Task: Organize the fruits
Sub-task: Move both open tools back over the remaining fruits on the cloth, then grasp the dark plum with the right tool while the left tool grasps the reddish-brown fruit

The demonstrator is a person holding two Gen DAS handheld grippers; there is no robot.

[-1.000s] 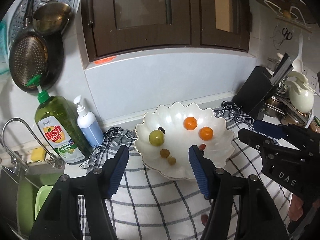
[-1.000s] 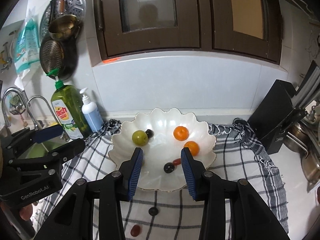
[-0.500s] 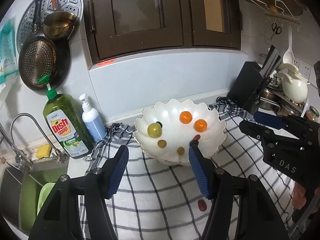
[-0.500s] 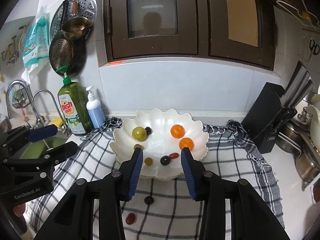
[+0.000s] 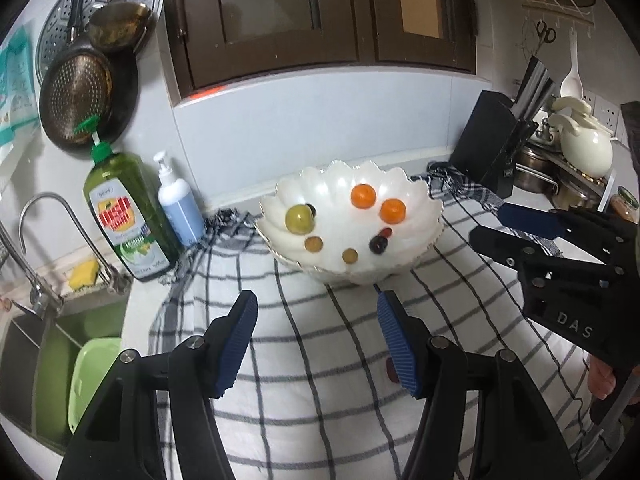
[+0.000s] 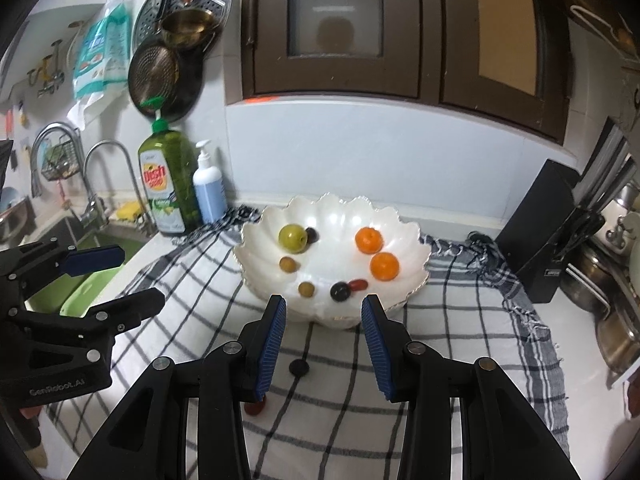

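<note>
Ahead of both sets of fingertips, a white scalloped bowl (image 6: 408, 248) sits on the checked cloth (image 6: 460, 344) and holds eight fruits: two oranges (image 6: 369, 239), one green apple-like fruit (image 6: 293, 237), two small yellow-green ones (image 6: 287, 264), two dark round ones (image 6: 340, 291) and one small red one (image 6: 358, 284). Two more lie loose on the cloth, nearer than the bowl: a dark berry (image 6: 299, 367) between the right gripper (image 6: 324, 320)'s fingers and below them, and a red fruit (image 6: 255, 409) half hidden behind its left finger, possibly a small tomato. That gripper's jaws stand narrowly apart, holding nothing. The left gripper (image 5: 316, 314) stands wider apart, also holding nothing.
</note>
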